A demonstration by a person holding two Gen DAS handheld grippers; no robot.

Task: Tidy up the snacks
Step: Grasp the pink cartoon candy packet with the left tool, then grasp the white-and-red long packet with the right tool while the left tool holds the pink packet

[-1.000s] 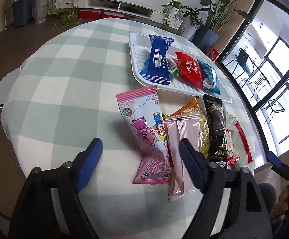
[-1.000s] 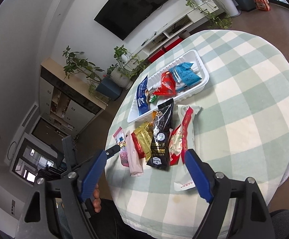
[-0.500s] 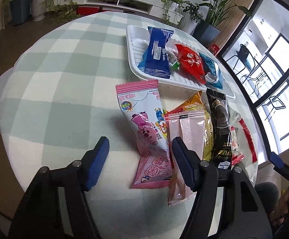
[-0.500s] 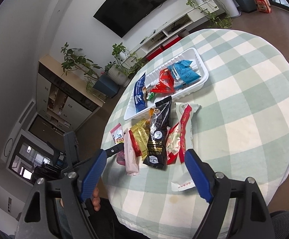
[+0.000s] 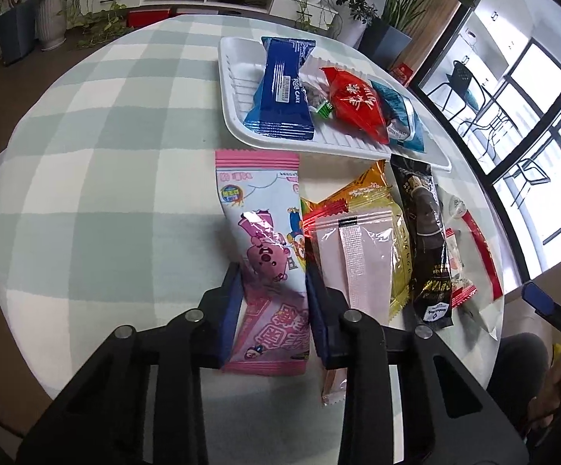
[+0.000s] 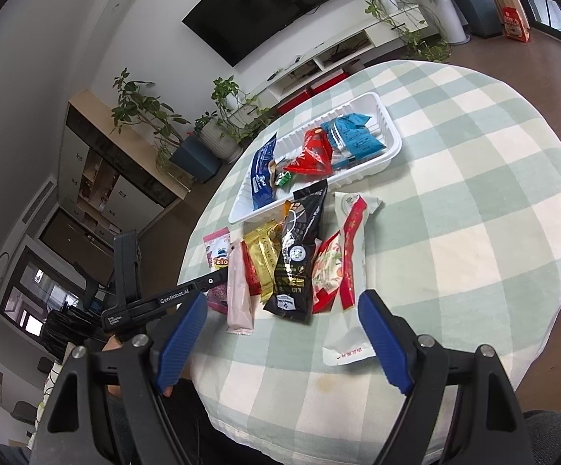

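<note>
Left gripper [image 5: 271,290] closing its jaws on the lower half of the pink cartoon snack packet [image 5: 265,255], which lies flat on the checked tablecloth [image 5: 98,178] just short of the white tray [image 5: 237,73] and touches the pale pink sachet [image 5: 354,255] at its right edge; the blue pads look to be pinching the packet's sides. Right gripper [image 6: 284,345] hangs open and empty over the near table edge, above the pile, gripping nothing. Likely best: pinch the film firmly, lift straight up so the neighbouring sachet is not dragged, then set it in the tray's bare left end beside the blue roll cake packet [image 5: 282,89], 1 of 4 items there.
</note>
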